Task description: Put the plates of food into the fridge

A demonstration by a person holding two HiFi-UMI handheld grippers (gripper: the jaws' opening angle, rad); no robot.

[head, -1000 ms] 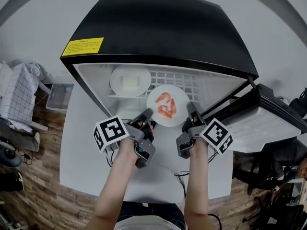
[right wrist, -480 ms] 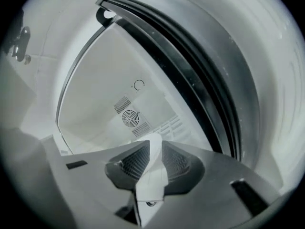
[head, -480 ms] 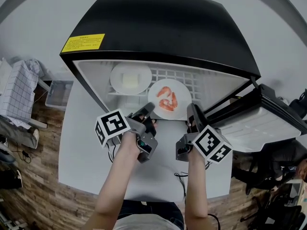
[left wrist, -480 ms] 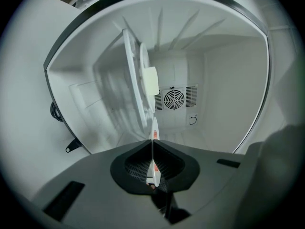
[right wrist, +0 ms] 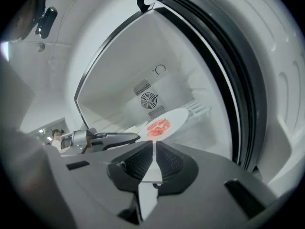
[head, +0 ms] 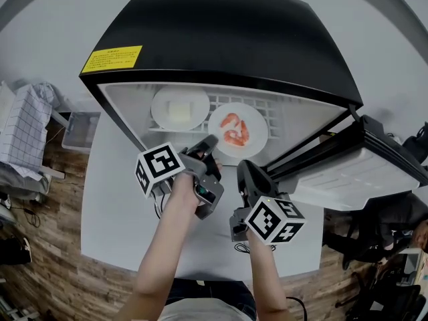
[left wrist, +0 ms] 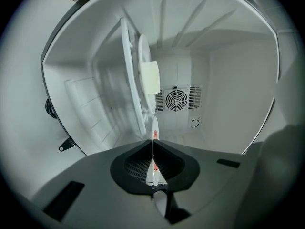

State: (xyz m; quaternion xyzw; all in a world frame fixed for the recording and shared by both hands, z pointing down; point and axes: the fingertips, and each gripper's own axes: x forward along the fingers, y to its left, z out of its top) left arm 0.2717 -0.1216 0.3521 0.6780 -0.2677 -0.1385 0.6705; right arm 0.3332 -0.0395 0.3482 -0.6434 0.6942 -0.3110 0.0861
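A white plate of pink shrimp [head: 237, 129] rests on the wire shelf [head: 269, 110] inside the open black fridge [head: 221, 39]. My left gripper [head: 211, 141] is shut on its near rim, and the left gripper view shows the plate edge-on [left wrist: 154, 132] between the pads. A second plate with a pale yellow block [head: 179, 108] sits to its left on the same shelf. My right gripper [head: 244, 169] hangs back from the fridge opening. Its jaws are closing with nothing between them. In the right gripper view the shrimp plate [right wrist: 164, 125] lies ahead, with the left gripper [right wrist: 102, 138] at its edge.
The fridge door [head: 354, 172] swings out to the right, close beside my right gripper. The fridge stands on a white table [head: 114, 199]. A clear bin [head: 81, 134] and a checked cloth [head: 27, 132] sit to the left. A cable [head: 254, 247] lies near the table's front.
The right gripper has come off the shrimp plate and drawn back toward me. The left gripper has pushed the plate deeper onto the shelf.
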